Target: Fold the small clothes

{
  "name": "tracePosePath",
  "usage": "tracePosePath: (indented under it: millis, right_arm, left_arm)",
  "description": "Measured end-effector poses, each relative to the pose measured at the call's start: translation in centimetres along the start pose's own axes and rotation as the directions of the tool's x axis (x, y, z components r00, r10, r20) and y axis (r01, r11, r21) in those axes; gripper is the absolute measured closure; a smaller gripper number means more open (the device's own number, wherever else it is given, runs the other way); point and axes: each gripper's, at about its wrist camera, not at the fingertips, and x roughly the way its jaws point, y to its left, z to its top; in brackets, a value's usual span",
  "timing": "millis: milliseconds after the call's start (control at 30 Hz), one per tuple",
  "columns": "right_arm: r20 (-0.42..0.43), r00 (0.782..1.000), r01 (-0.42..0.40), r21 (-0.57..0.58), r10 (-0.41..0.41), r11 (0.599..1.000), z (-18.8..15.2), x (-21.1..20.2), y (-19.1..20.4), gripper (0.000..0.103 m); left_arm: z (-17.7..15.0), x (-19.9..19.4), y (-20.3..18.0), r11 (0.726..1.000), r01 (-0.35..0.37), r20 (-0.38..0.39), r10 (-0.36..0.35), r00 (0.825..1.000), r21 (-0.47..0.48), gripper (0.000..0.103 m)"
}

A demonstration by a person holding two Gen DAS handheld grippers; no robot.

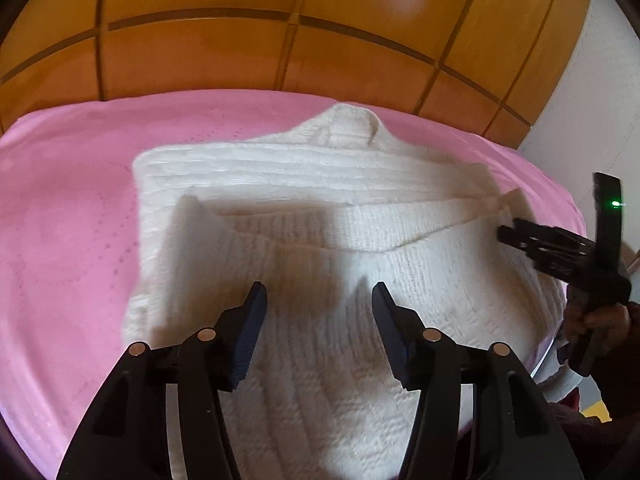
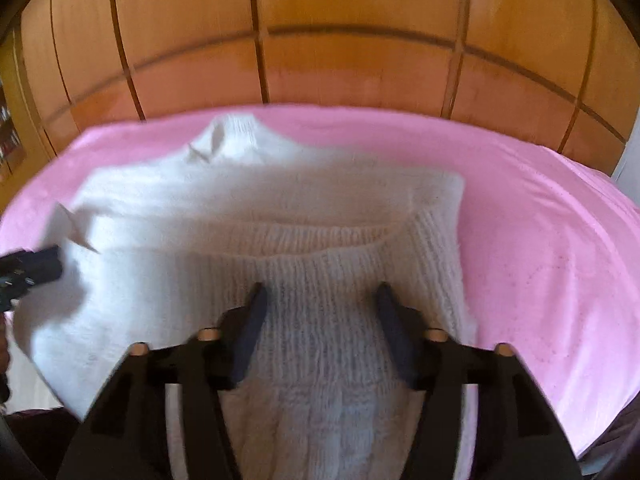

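One cream-white ribbed knit sweater (image 1: 304, 240), lying on a pink bedsheet (image 1: 68, 232) directly beneath both tools; sleeves already crossed over the chest, body fold outstanding by my judgement. Left gripper (image 1: 318, 304) and right gripper (image 2: 320, 304): jaws partly apart above the knit, nothing held.

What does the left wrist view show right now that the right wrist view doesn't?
Only the left wrist view shows the right hand-held gripper from outside, by the garment's right edge with a green light on its body, the person's hand holding it, and a white wall.

Only the right wrist view shows the left hand-held gripper at the garment's left edge, blurred, and a shelf at far left.

Both show the white ribbed knit sweater partly folded on the pink bedcover before the orange wooden panelled headboard, each gripper's jaws apart above the knit.
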Motion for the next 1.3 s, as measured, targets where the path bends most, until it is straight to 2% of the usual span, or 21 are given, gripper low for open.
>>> tracePosePath:
  millis: [33,67,100,233,400,467,600,667,700,767,833,867,900,933,967,1000,1033,1133,1200,1233,1300]
  right_arm:
    - [-0.008,1.000,-0.003,-0.006,0.003,1.000,-0.1,0.3,0.2,0.090]
    - [-0.005,1.000,0.001,-0.009,-0.001,1.000,0.1,0.0,0.1,0.096]
    - [0.004,1.000,-0.002,-0.015,0.002,1.000,0.0,-0.4,0.1,0.097]
    - [0.044,0.999,0.001,-0.033,0.000,0.999,0.0,-2.2,0.0,0.098]
    - [0.140,0.990,-0.021,-0.010,0.022,1.000,1.5,-5.0,0.1,0.098]
    - [0.164,0.986,-0.005,-0.013,0.007,1.000,2.2,-5.2,0.2,0.098]
    - [0.104,0.993,0.049,-0.007,-0.048,0.999,2.7,-1.0,0.1,0.098]
    - [0.037,0.998,0.060,0.013,-0.060,0.998,2.0,1.5,0.0,0.098]
    - [0.032,0.998,0.059,0.021,-0.060,0.998,1.6,2.0,0.0,0.098]
    - [0.054,0.996,0.065,0.022,-0.066,0.998,1.3,1.8,0.1,0.096]
    - [0.057,0.997,0.051,0.044,-0.054,0.998,1.4,1.7,-0.1,0.094]
    - [0.054,0.997,0.045,0.049,-0.048,0.998,1.5,1.7,-0.3,0.092]
    - [0.055,0.998,0.042,0.050,-0.044,0.998,1.6,1.6,-0.4,0.088]
    - [0.058,0.998,0.035,0.054,-0.038,0.998,1.7,1.5,-0.4,0.075]
    - [0.067,0.997,0.018,0.058,-0.022,0.998,1.8,1.2,-0.4,0.059]
    - [0.077,0.997,0.010,0.060,-0.014,0.998,1.9,1.0,-0.4,0.055]
    - [0.086,0.996,0.008,0.054,-0.013,0.998,1.9,0.8,-0.2,0.054]
    - [0.082,0.996,0.022,0.037,-0.025,0.999,1.7,0.7,0.2,0.054]
    - [0.089,0.996,0.012,0.041,-0.016,0.999,1.8,0.2,0.0,0.048]
    - [0.105,0.994,0.014,0.048,-0.019,0.999,1.8,-0.5,-0.2,0.044]
    - [0.131,0.991,0.025,0.064,-0.033,0.998,1.7,-1.6,-1.0,0.040]
  left_arm:
    - [-0.1,0.5,-0.2,1.000,-0.015,-0.015,0.015,1.000,0.015,0.082]
    - [-0.2,0.8,-0.4,0.999,-0.038,-0.023,0.039,0.999,0.029,0.098]
    - [-0.4,1.0,-0.5,0.998,-0.056,-0.018,0.057,0.998,0.043,0.099]
    - [-0.6,0.2,-0.4,0.999,-0.044,0.034,0.044,0.998,0.023,0.100]
    - [0.7,-2.6,0.0,0.999,-0.043,0.145,0.045,0.988,-0.016,0.100]
    - [1.5,-2.7,0.1,0.998,-0.053,0.164,0.056,0.985,-0.025,0.100]
    - [2.7,0.2,0.1,0.993,-0.114,0.121,0.117,0.986,-0.026,0.100]
    - [2.4,2.8,0.7,0.989,-0.144,0.045,0.144,0.989,-0.020,0.100]
    - [2.1,3.4,0.9,0.988,-0.153,0.029,0.154,0.988,-0.031,0.100]
    - [1.9,3.0,0.9,0.990,-0.141,0.032,0.142,0.989,-0.031,0.100]
    - [1.7,1.9,1.2,0.991,-0.129,0.045,0.131,0.990,-0.047,0.094]
    - [1.6,1.4,1.3,0.990,-0.133,0.054,0.135,0.989,-0.046,0.088]
    - [1.4,0.6,1.4,0.988,-0.149,0.072,0.152,0.986,-0.042,0.077]
    - [1.3,0.2,1.5,0.985,-0.168,0.084,0.171,0.982,-0.040,0.069]
    - [1.0,-0.5,1.8,0.980,-0.194,0.100,0.197,0.975,-0.040,0.053]
    - [0.8,-0.8,2.1,0.977,-0.210,0.110,0.214,0.971,-0.041,0.046]
    - [0.7,-0.8,2.3,0.972,-0.230,0.114,0.233,0.966,-0.041,0.045]
    - [0.5,0.2,3.0,0.962,-0.271,0.055,0.272,0.961,-0.020,0.045]
    - [0.6,0.9,3.0,0.962,-0.273,0.042,0.273,0.961,-0.006,0.045]
    - [0.6,1.2,3.0,0.962,-0.272,0.042,0.272,0.961,-0.003,0.047]
    - [0.7,1.2,3.3,0.963,-0.269,0.045,0.269,0.962,-0.006,0.058]
